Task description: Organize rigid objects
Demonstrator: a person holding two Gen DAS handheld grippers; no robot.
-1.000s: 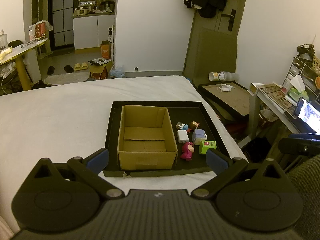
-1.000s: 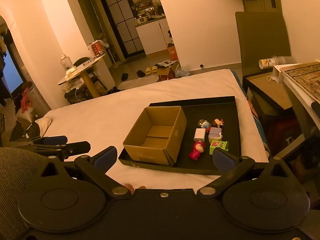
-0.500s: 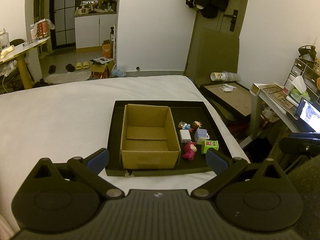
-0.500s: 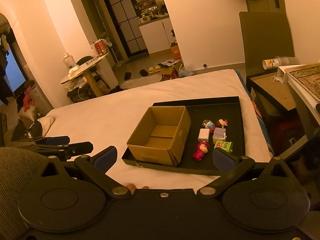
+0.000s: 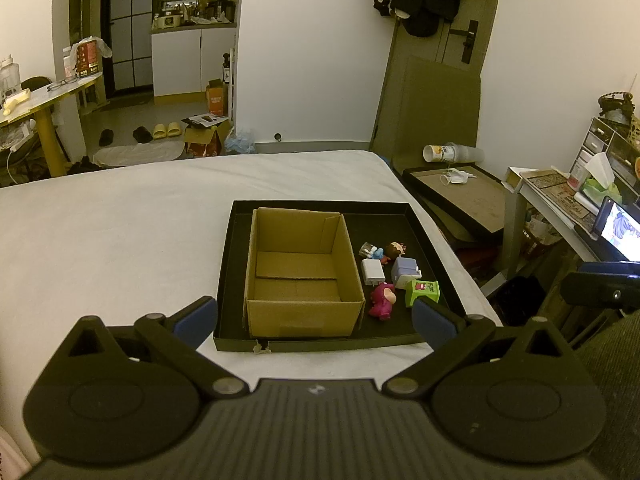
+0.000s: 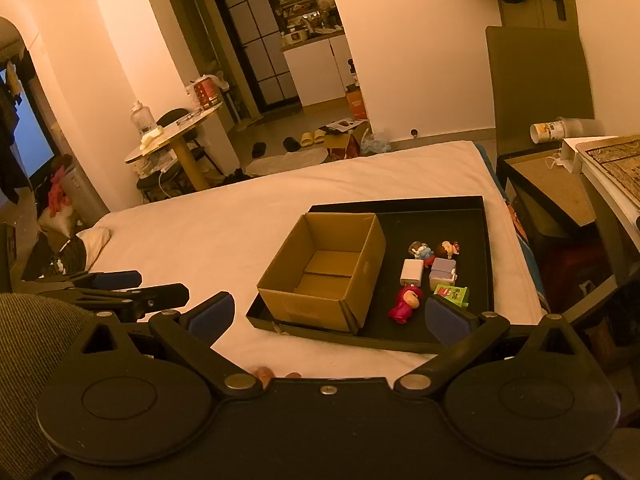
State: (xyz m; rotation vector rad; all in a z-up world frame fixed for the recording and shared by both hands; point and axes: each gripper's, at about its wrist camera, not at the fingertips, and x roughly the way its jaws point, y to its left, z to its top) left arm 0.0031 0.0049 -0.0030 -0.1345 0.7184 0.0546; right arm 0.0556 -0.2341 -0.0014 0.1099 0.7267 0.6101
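Note:
An open, empty cardboard box (image 5: 302, 276) stands in the left part of a black tray (image 5: 424, 232) on a white bed. Right of the box lie small objects: a pink figure (image 5: 382, 300), a green block (image 5: 423, 292), a white charger (image 5: 372, 272), a lilac block (image 5: 404, 271) and two small figurines (image 5: 386, 250). My left gripper (image 5: 314, 320) is open and empty, just short of the tray's near edge. My right gripper (image 6: 326, 316) is open and empty, near the tray's front, with the box (image 6: 326, 276) and pink figure (image 6: 406, 300) between its fingers in view.
The white bed (image 5: 120, 232) spreads wide to the left of the tray. A desk with a phone (image 5: 618, 236) and clutter stands at the right. A second tray (image 5: 464, 196) lies beyond the bed's right edge. The left gripper shows in the right wrist view (image 6: 116, 292).
Both grippers have pulled back and up slightly, so the tray and box look a little smaller and farther. Both stay open and empty.

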